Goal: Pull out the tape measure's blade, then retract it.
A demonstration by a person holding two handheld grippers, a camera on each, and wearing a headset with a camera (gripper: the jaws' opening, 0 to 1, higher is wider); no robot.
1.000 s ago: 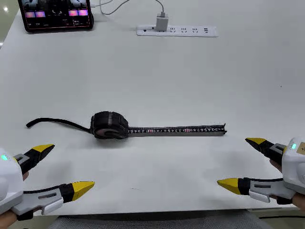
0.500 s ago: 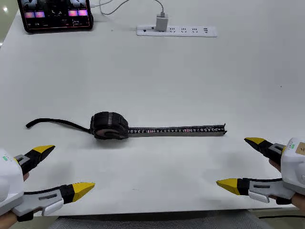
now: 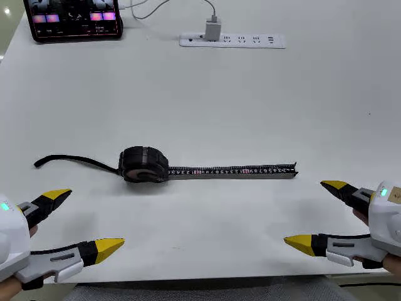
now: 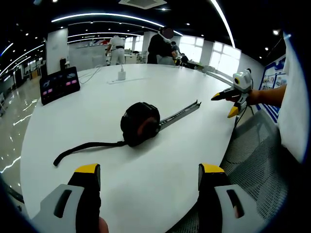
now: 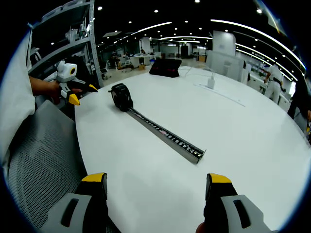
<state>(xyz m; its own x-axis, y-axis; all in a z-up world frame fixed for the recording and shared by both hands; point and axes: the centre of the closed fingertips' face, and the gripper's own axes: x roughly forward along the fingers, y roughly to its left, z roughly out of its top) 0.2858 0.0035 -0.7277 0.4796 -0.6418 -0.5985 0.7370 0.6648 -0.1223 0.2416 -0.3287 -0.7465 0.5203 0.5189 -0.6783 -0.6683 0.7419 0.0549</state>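
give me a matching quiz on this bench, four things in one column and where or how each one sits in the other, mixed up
Things:
1. tape measure case
2. blade
3. strap
4. power strip

States:
A. pulled out flat, running from the case to the right in the head view
B. thin and black, trailing from the case to the left in the head view
C. white, at the far side, with a charger plugged in
D. black and rounded, lying in the middle of the table

Pairs: 1-D, 2-A, 3-B, 4-C
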